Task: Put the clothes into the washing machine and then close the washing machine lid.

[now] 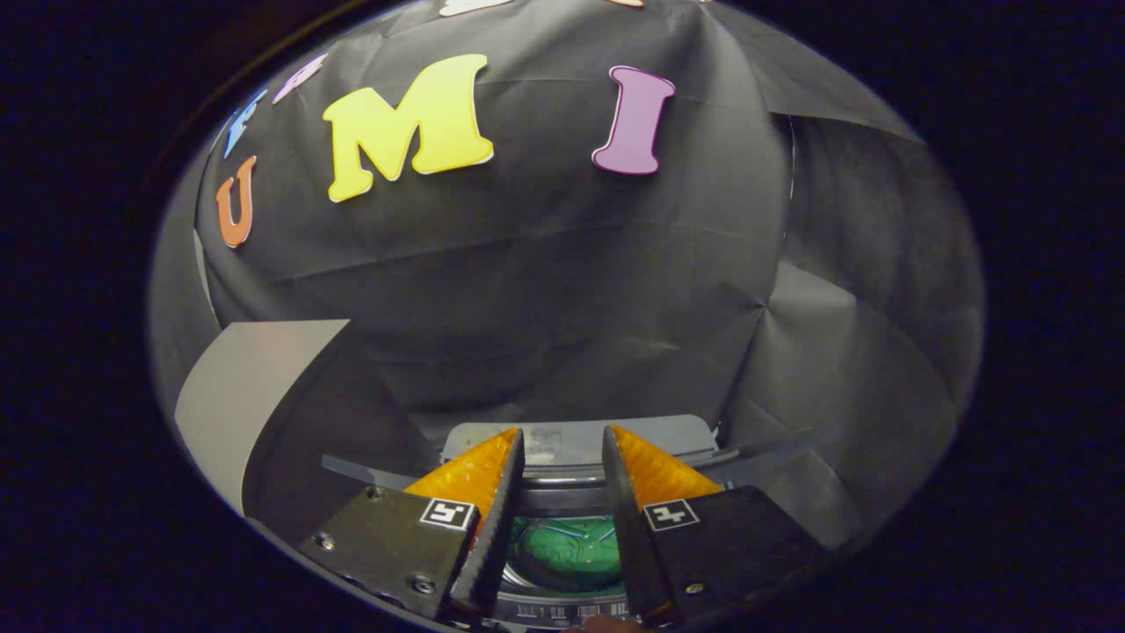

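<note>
Washer w/ 1 green garment, gripper open

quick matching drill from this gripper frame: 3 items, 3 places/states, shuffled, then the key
Items:
1. hand-held gripper
2. green clothes
3. washing machine lid

Places/states:
A. raised, standing beyond the fingertips
B. fingers apart, holding nothing
C. down in the washing machine drum, seen between the fingers

Pairs: 1-B, 2-C, 3-A

Hand-held gripper, black screwed finger mounts, square black-and-white markers, ribbed wedge-shaped fingertips
</note>
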